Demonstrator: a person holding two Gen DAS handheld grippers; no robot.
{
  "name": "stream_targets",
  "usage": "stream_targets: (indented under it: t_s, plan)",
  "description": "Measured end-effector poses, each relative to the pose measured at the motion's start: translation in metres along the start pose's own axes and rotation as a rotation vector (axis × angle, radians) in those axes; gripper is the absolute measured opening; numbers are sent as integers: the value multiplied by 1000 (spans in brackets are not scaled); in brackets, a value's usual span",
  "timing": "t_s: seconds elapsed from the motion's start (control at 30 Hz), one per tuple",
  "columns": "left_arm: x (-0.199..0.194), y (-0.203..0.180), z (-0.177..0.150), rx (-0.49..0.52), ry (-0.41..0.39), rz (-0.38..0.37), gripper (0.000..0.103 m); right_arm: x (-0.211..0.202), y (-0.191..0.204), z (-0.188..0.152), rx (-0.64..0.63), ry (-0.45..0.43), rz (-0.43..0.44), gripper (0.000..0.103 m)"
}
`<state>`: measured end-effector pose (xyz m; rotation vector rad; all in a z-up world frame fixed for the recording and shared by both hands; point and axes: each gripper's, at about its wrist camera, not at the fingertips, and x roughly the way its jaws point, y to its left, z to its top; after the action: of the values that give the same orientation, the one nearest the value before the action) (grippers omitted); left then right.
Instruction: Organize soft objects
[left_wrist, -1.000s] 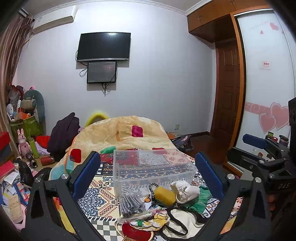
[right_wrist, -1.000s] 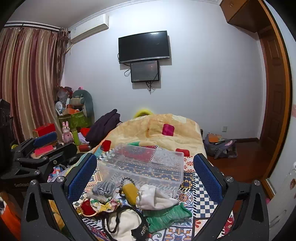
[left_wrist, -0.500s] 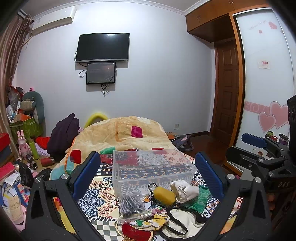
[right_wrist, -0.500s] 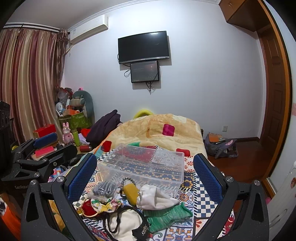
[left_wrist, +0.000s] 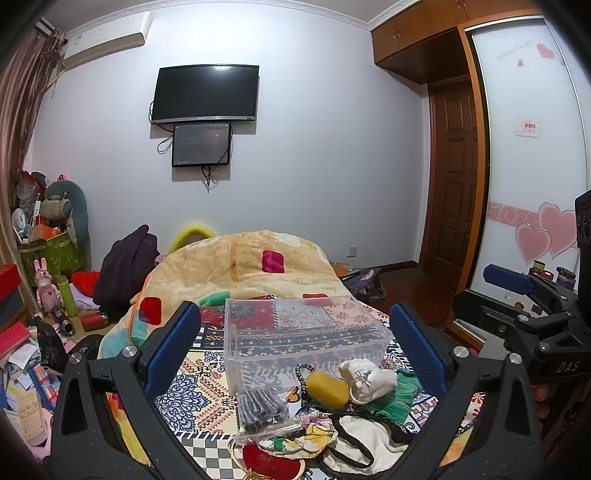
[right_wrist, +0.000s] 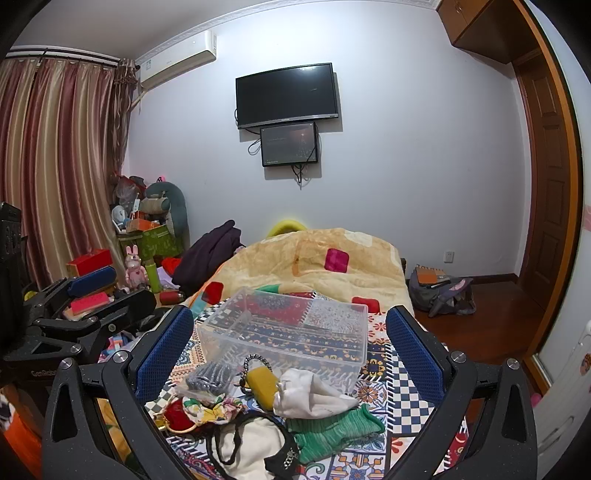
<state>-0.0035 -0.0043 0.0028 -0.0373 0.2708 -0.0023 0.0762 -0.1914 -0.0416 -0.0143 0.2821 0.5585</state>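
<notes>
A clear plastic box (left_wrist: 303, 336) (right_wrist: 291, 332) stands empty on the patterned bed cover. In front of it lies a heap of soft things: a yellow sponge (left_wrist: 327, 384) (right_wrist: 261, 382), a white cloth pouch (left_wrist: 369, 376) (right_wrist: 314, 395), a green knitted piece (left_wrist: 395, 400) (right_wrist: 332, 430), a grey bundle in a plastic bag (left_wrist: 264, 408) (right_wrist: 208, 376), a floral scrunchie (right_wrist: 207, 406), a red round item (left_wrist: 269, 459) and a cream bag with black straps (left_wrist: 364, 441) (right_wrist: 247, 446). My left gripper (left_wrist: 295, 354) and right gripper (right_wrist: 291, 354) are both open and empty, held above the heap.
A yellow quilt (left_wrist: 251, 266) is piled at the far end of the bed. Clutter, boxes and toys (left_wrist: 48, 280) fill the floor at the left. A bag (right_wrist: 439, 291) lies on the wood floor at the right, near the wardrobe (left_wrist: 532, 184).
Both views have shifted very slightly; the grippers stay open and the objects on the bed have not moved.
</notes>
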Motion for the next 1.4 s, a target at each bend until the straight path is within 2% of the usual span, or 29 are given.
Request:
stream_targets:
  t_s: [1.17,1.4]
  plan:
    - [-1,0,3,-7,5,-6,103,-3,1,3,11,-8,16,103]
    - [8,5,1,-11,42,-8,103,3,-2,0,21,12,24,103]
